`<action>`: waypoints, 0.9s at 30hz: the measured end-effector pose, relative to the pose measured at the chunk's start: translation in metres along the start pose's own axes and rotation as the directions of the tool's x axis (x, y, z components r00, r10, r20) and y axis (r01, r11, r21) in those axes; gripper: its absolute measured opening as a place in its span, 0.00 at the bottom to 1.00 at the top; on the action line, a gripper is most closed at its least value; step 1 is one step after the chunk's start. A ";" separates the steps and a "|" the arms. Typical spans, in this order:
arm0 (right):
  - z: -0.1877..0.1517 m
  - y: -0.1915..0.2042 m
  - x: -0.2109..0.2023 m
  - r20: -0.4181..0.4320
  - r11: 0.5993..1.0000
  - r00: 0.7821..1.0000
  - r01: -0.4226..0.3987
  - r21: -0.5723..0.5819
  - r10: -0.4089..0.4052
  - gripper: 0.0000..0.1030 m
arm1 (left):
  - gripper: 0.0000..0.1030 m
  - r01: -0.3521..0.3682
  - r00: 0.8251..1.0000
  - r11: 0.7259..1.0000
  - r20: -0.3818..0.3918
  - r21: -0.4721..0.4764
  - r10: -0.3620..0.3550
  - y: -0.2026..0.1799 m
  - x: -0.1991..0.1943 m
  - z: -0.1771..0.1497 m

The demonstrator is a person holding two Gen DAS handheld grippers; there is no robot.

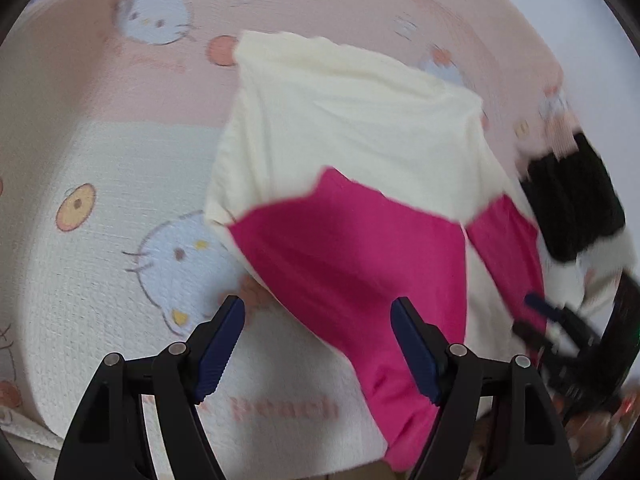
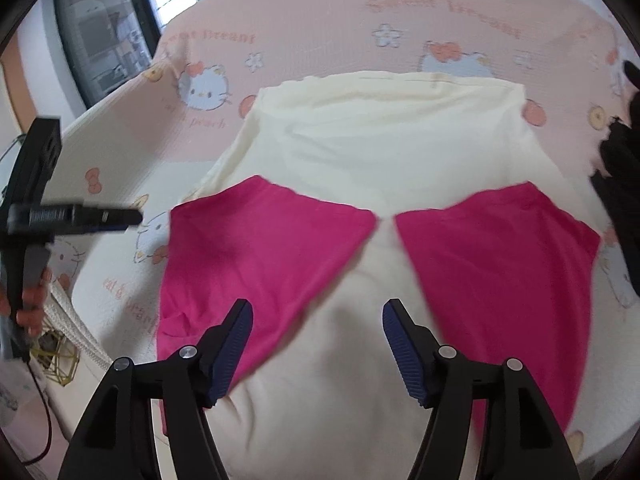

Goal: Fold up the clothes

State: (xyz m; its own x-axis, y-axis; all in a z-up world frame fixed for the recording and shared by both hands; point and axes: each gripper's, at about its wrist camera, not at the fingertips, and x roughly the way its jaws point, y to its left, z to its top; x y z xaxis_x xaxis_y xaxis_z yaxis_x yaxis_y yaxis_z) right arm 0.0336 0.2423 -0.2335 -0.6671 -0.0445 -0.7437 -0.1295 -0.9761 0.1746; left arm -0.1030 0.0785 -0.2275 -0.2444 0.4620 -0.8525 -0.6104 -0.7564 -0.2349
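A cream shirt with pink sleeves lies flat on the cartoon-cat bedsheet, just ahead of both grippers. Left gripper and right gripper are spread, nothing pinched. Both sleeves appear folded in; a hem or collar grasp is judged next for the lengthwise fold.

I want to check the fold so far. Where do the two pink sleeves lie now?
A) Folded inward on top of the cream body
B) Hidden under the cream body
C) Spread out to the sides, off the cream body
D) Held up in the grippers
A: both pink sleeves lie flat across the cream body, nearly meeting in the middle.
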 end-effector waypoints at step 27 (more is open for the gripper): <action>-0.059 -0.134 -0.060 -0.014 0.922 1.000 -0.016 0.386 0.024 0.74 | 0.72 -0.376 0.900 0.214 0.301 0.901 0.314 -0.150 0.029 -0.122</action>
State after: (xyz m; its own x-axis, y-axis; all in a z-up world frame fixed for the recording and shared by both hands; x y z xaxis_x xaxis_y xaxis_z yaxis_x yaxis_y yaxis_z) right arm 0.1343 0.3633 -0.2504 -0.6595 -0.0705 -0.7484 -0.3918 -0.8174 0.4223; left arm 0.0731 0.1488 -0.2743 -0.6386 0.3175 -0.7010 -0.7181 0.0816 0.6911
